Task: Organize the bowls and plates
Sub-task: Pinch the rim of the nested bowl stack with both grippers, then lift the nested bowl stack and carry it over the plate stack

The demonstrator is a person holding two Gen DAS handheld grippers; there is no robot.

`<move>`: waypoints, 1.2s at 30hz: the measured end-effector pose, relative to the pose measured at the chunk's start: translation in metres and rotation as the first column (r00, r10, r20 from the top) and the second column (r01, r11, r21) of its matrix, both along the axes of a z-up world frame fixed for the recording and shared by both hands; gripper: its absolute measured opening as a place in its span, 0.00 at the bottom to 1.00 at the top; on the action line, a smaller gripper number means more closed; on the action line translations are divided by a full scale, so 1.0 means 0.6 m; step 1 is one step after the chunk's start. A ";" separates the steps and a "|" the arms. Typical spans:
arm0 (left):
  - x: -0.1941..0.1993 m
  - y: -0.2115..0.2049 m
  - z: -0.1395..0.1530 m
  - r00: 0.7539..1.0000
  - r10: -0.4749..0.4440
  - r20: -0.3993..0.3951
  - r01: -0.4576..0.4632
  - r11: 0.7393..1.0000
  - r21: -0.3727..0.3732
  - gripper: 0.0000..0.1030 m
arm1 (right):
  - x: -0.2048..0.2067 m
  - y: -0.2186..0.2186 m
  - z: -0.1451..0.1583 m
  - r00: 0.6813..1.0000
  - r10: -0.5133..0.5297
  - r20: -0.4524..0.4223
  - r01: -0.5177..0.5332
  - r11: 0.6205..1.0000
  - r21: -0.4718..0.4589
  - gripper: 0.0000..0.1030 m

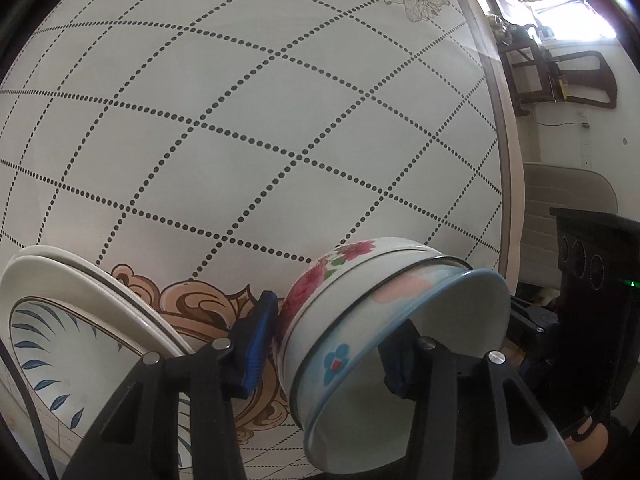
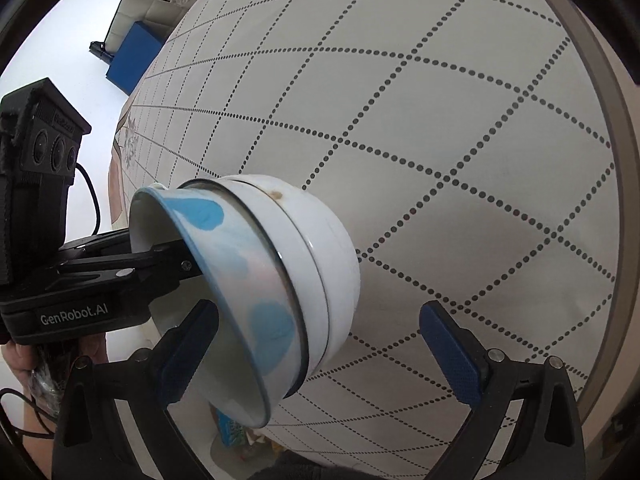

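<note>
The table, under a white cloth crossed by dotted lines, fills most of both views. A tan scroll pattern marks its near edge.

Landmark: the bowls, a nested stack tipped on its side. The outer bowl has a blue rim, with blue and pink blotches and a small blue flower. The ones nested behind it are white, one with red flowers. The stack's mouth faces the camera in the left view. From the right view the same stack shows its blue-blotched side and white base. The base points out over the table.

Left of the bowls, at the table's near edge, sit stacked plates. The top plate has a blue leaf pattern; the plain white ones beneath show only their rims.

The left tongs straddle the stack's wall. One blue pad sits outside, against the red-flowered bowl, and the other finger reaches inside the mouth. The jaws are partly closed on the wall, and the stack appears clamped there.

The right tongs are wide open. One dark finger sits at the stack's rim on the left. The blue pad on the right stands well clear of the bowls and grips nothing. Whether the left-hand finger touches the rim I cannot tell.

Beyond the bowls, past the table's edge, a chair stands on the floor.
</note>
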State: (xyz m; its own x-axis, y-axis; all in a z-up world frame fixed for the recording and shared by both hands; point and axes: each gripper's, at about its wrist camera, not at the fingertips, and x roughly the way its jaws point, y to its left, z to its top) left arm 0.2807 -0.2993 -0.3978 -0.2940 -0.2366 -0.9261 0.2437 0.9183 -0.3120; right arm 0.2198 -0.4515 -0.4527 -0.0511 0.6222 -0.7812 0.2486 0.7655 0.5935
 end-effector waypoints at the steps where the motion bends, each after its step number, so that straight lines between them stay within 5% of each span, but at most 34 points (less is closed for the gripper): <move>1: 0.001 0.002 -0.001 1.000 0.007 -0.006 -0.007 1.000 -0.009 0.45 | 0.001 0.002 -0.007 1.000 -0.004 -0.004 0.004 1.000 0.017 0.98; 5: 0.004 0.015 -0.011 0.999 0.034 -0.029 -0.036 0.998 -0.050 0.46 | 0.005 0.008 -0.030 0.999 -0.028 -0.028 0.030 0.998 0.062 0.90; 9: -0.005 0.020 -0.007 0.998 0.057 -0.005 -0.057 0.997 -0.056 0.46 | 0.019 0.025 -0.041 0.997 -0.038 -0.067 0.045 0.992 0.116 0.64; 36: -0.005 0.051 0.035 0.988 0.137 0.071 -0.134 0.990 -0.043 0.45 | 0.024 0.022 0.020 1.000 -0.014 0.013 0.013 0.999 0.038 0.61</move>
State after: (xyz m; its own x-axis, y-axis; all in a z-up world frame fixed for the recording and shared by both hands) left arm 0.2778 -0.2685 -0.3770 -0.1884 -0.3055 -0.9334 0.1412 0.9321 -0.3335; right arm 0.2345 -0.4384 -0.4409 -0.0322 0.6518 -0.7577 0.2508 0.7391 0.6252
